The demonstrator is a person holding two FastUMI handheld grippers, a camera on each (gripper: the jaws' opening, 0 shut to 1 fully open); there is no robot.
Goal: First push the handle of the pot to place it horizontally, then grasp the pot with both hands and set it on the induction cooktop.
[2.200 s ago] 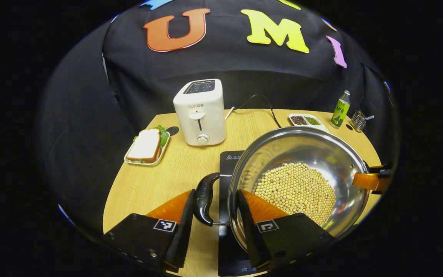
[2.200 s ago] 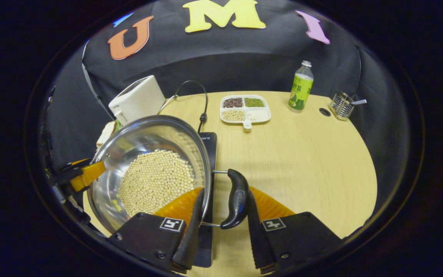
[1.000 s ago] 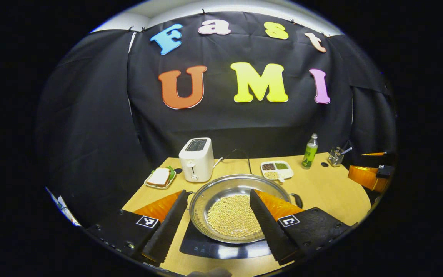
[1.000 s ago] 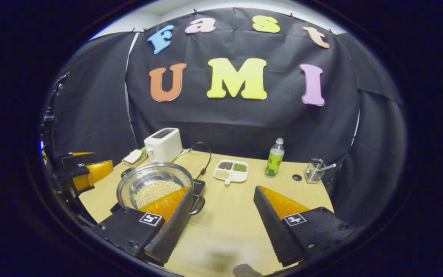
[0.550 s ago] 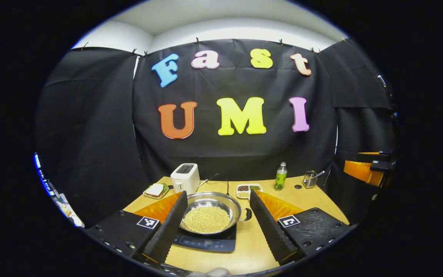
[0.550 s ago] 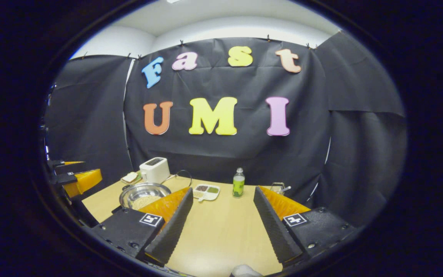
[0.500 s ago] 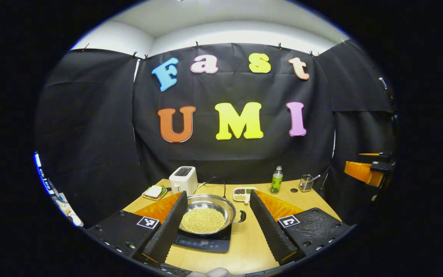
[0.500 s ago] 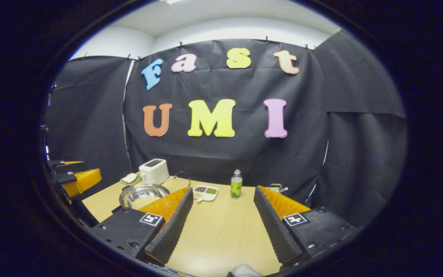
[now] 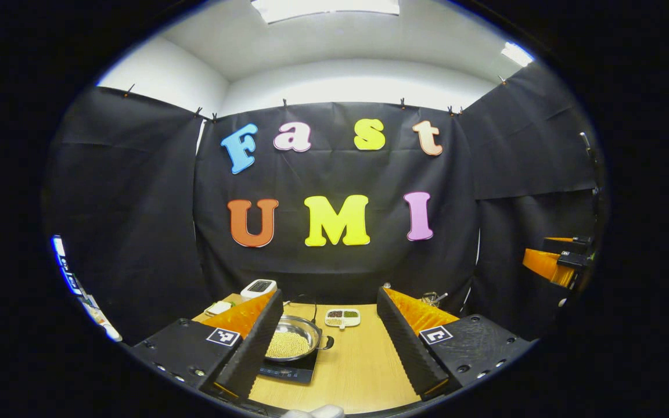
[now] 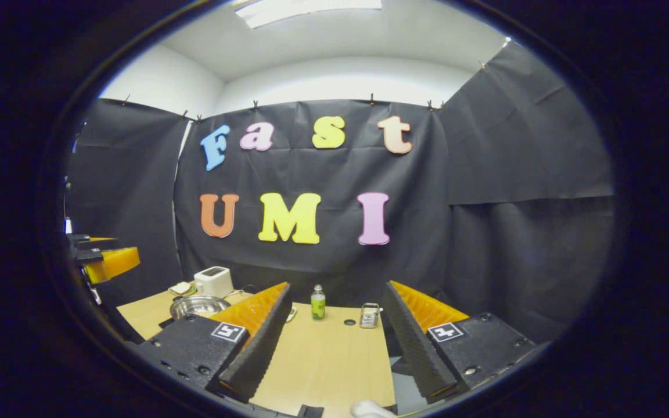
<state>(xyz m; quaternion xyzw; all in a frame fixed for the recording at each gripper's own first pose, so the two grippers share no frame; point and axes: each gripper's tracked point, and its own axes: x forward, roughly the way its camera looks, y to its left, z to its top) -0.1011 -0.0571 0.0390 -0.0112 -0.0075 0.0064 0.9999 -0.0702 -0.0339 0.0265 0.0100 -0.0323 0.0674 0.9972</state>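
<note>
The pot (image 9: 292, 342), filled with pale beans, is seen seated on the induction cooktop (image 9: 285, 371) at the table's (image 9: 358, 371) left. The left gripper (image 9: 328, 348) and right gripper (image 10: 334, 342) are held spread wide and empty, well back from it. A toaster (image 9: 258, 287) is seen farther back.

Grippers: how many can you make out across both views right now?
2. The left gripper is open, pulled back from the pot on the cooktop; the right gripper is open over bare table.
</note>
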